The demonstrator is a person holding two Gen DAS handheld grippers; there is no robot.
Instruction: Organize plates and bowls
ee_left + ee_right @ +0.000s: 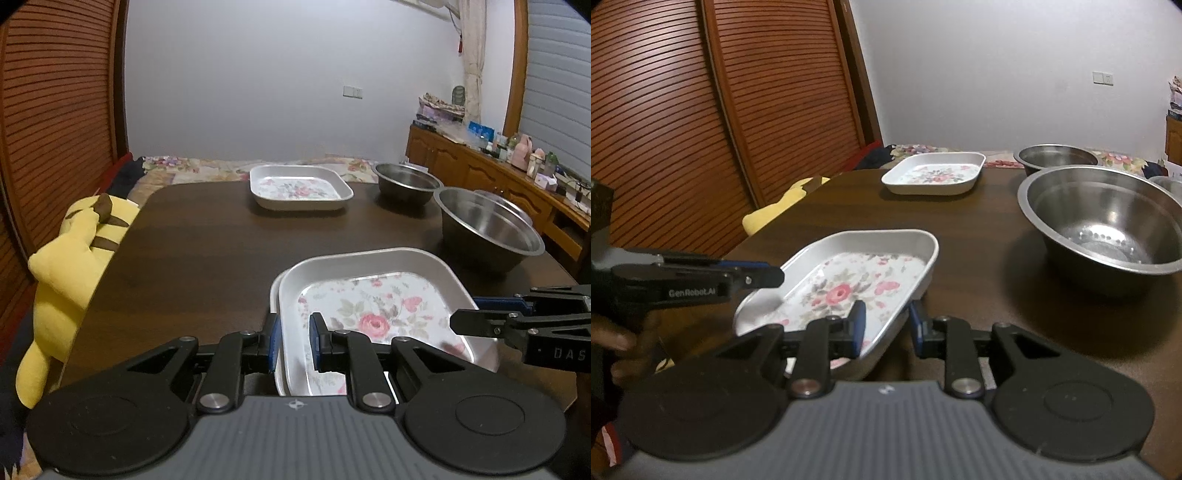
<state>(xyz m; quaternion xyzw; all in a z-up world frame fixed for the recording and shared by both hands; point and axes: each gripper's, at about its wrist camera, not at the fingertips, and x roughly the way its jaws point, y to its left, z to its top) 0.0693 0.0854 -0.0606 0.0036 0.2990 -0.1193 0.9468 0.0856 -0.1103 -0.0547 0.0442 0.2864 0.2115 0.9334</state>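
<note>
Nearest, the left gripper [295, 341] has its jaws narrowed on the rim of the floral plate [373, 306], while the right gripper [884, 323] pinches the opposite rim, the plate tilted over the desk [207, 243]. Beyond stand a large steel bowl [1108, 225], a second floral plate [299, 186] and a smaller steel bowl [406, 182].

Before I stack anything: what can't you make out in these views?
- Third bowl: right wrist view, cut by right edge; left wrist view, mostly behind big bowl.
- Second plate under near plate: only a rim sliver shows, left wrist view.
- Right gripper grip: right wrist view, rim contact unclear.
</note>
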